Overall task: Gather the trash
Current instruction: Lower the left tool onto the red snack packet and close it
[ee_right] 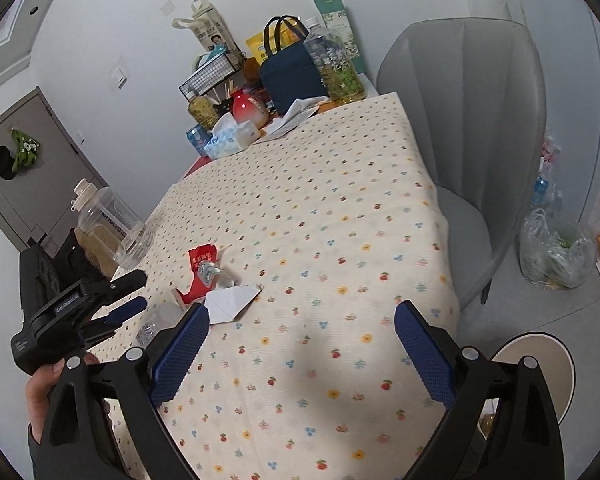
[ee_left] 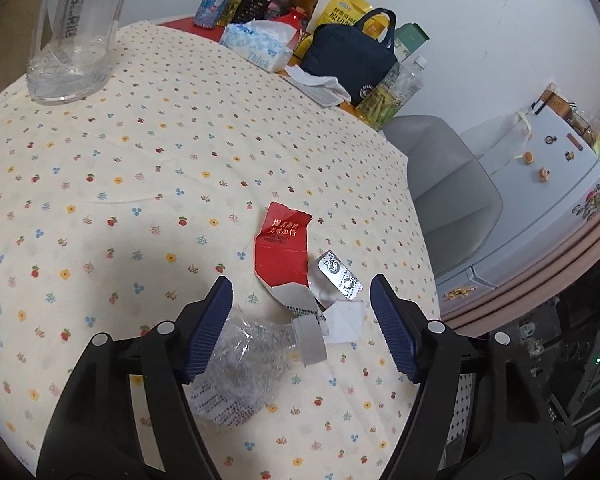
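On the flowered tablecloth lies a crushed clear plastic bottle with a white cap. My left gripper is open around it. The bottle lies against the left pad, and the right pad stands well clear. Just beyond lie a torn red wrapper, a silver blister pack and a white paper scrap. In the right wrist view, my right gripper is open over bare cloth with nothing between its fingers. The same red wrapper, white paper and left gripper sit to its left.
A tall clear water bottle stands at the far left. A tissue box, navy bag and drink bottles crowd the far end. A grey chair flanks the table's right edge, with a plastic bag and round pale container on the floor.
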Demonstrator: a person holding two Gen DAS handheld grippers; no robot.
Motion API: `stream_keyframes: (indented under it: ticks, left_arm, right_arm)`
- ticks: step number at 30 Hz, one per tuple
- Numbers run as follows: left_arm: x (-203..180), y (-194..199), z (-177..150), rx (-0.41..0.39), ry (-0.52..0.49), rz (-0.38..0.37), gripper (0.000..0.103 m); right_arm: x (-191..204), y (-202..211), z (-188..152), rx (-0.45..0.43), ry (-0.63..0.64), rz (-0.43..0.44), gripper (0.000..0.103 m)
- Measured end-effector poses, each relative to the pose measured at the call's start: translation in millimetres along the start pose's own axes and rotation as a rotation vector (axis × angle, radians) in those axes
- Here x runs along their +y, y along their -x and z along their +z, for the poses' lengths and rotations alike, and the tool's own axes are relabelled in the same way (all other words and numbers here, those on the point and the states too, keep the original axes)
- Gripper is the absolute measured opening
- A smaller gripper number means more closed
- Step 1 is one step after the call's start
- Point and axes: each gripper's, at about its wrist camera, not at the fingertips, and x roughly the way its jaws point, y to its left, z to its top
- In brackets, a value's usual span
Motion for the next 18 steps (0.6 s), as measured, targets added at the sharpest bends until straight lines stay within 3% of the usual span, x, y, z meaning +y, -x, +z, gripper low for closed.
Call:
stream_keyframes:
  ticks: [5,18]
  left_arm:
    - [1.2,-16.9,7.4,0.037,0.003,0.023,0.06]
    - [-1.5,-52.3,40.8,0.056,-0.026,0.091,0.055]
  right_arm:
    - [6.3,-9.2,-0.8,0.013,0.005,0.004,0.09]
    - [4.3,-23.9,8.6,0.03,-0.004,-0.014,0.09]
